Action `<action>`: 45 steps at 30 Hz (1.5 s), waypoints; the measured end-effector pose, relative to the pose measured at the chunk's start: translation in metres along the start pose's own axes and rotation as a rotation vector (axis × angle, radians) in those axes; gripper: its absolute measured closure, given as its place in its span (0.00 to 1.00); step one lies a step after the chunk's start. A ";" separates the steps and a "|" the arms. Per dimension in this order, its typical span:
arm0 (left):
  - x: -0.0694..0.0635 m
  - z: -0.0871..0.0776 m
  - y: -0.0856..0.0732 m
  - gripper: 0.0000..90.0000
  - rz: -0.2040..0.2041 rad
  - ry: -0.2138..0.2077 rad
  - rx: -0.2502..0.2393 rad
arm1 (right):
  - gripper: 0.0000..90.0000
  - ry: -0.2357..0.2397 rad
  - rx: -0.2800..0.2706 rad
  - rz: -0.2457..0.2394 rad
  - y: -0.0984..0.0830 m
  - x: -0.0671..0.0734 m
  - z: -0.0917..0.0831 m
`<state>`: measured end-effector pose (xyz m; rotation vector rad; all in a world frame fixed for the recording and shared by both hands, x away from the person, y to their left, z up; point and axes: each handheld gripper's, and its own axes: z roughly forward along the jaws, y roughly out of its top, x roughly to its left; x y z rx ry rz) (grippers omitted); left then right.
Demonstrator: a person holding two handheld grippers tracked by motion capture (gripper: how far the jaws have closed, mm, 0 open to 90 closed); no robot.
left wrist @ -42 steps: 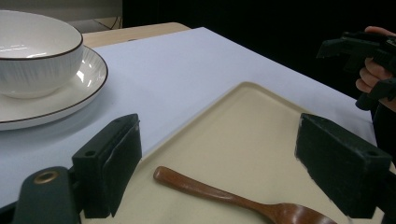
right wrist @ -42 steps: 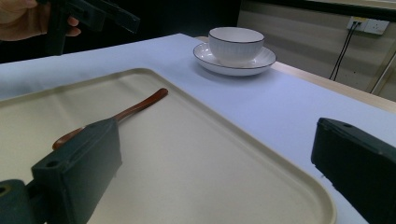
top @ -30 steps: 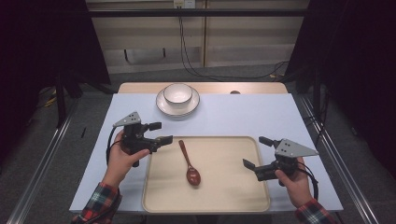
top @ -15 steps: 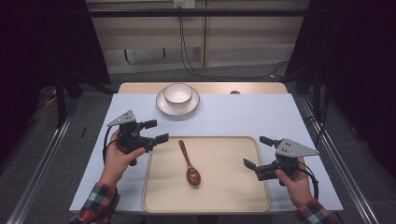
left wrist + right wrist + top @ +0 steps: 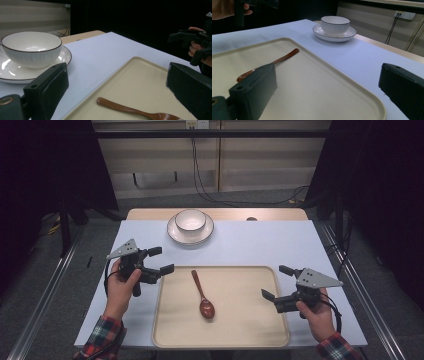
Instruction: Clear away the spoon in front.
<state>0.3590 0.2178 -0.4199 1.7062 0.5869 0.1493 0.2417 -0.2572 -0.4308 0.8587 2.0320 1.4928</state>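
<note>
A brown wooden spoon lies on the beige tray, bowl end toward the person; it also appears as the spoon and the spoon. My left gripper hovers just off the tray's left edge. Its jaws have just been opening and stand open with nothing between them. My right gripper is over the tray's right edge, also open and empty. In the left gripper view the wide-set jaws frame the spoon's handle.
A white bowl with a dark rim sits on a white saucer at the table's far middle, on the pale blue table cover. Dark curtains flank the table, and cables run across the floor behind it.
My left gripper has drawn back a little to the left, away from the tray, and its jaws stand slightly wider. The right gripper and the spoon have not moved.
</note>
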 end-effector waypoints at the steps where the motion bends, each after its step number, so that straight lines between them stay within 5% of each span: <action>1: 0.000 0.000 0.000 0.05 0.000 0.000 0.000 | 0.01 0.000 0.000 0.000 0.000 0.000 0.000; 45: 0.023 -0.025 -0.012 0.05 0.007 0.048 -0.005 | 0.01 -0.010 -0.004 0.001 0.000 -0.001 -0.001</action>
